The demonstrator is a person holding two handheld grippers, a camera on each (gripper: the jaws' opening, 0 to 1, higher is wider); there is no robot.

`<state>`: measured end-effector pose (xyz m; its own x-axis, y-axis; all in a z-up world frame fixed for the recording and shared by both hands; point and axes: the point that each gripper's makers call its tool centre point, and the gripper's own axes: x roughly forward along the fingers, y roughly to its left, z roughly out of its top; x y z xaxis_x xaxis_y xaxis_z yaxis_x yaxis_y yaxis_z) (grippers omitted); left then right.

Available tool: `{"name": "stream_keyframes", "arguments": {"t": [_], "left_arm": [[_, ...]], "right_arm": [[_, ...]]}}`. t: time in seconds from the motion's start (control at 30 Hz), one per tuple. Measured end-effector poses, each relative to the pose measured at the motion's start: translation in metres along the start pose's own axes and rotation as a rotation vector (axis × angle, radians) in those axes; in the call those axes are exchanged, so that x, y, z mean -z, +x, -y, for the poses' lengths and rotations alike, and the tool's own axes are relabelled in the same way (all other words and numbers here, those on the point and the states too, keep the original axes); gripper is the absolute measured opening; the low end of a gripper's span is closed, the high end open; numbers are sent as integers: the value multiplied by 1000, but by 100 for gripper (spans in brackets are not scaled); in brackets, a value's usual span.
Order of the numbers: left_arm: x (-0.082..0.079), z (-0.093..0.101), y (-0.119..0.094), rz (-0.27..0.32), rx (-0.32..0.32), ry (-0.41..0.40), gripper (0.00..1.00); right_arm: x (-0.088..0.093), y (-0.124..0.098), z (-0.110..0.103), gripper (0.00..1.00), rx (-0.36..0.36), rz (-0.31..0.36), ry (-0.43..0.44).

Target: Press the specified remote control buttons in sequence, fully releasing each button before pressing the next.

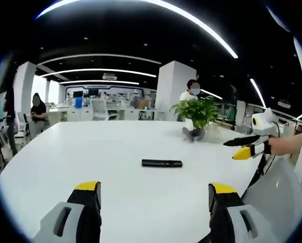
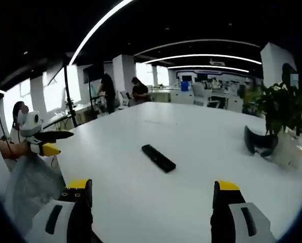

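A slim black remote control point(image 1: 162, 163) lies flat on the white table point(image 1: 90, 152), out in front of both grippers and touched by neither. My left gripper point(image 1: 153, 191) stands open, its yellow-tipped jaws wide apart with nothing between them. In the left gripper view my right gripper point(image 1: 229, 150) comes in from the right, held by a hand above the table edge. The right gripper view shows the remote point(image 2: 158, 158) lying at a slant ahead of my right gripper point(image 2: 152, 191), which is open and empty. My left gripper point(image 2: 66, 142) appears at the left there.
A potted green plant point(image 1: 196, 114) stands on the table beyond the remote, in a white pot point(image 2: 288, 149) with a dark curved object point(image 2: 260, 142) beside it. Several people sit or stand at desks in the office behind. The table's edge point(image 2: 90, 126) runs along the left.
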<state>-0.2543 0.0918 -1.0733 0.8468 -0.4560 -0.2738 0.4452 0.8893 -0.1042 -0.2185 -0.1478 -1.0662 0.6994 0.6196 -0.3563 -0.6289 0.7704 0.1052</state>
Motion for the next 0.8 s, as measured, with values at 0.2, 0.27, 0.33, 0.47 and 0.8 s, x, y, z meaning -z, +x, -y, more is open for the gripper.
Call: {"name": "stream_keyframes", "arguments": {"t": [0.2, 0.27, 0.33, 0.47, 0.8], "left_arm": [[0, 0, 0, -2, 0, 2, 91], [1, 1, 0, -5, 1, 2, 91], [1, 1, 0, -8, 2, 9, 91], [2, 2, 0, -14, 4, 13, 91], [4, 2, 0, -23, 4, 25, 90]], "right_arm": [[-5, -13, 3, 99, 30, 80, 72], [-4, -16, 2, 99, 40, 88, 87], [-3, -17, -1, 99, 44, 95, 92], [4, -14, -4, 98, 61, 63, 51], [17, -14, 1, 92, 51, 30, 45]]}}
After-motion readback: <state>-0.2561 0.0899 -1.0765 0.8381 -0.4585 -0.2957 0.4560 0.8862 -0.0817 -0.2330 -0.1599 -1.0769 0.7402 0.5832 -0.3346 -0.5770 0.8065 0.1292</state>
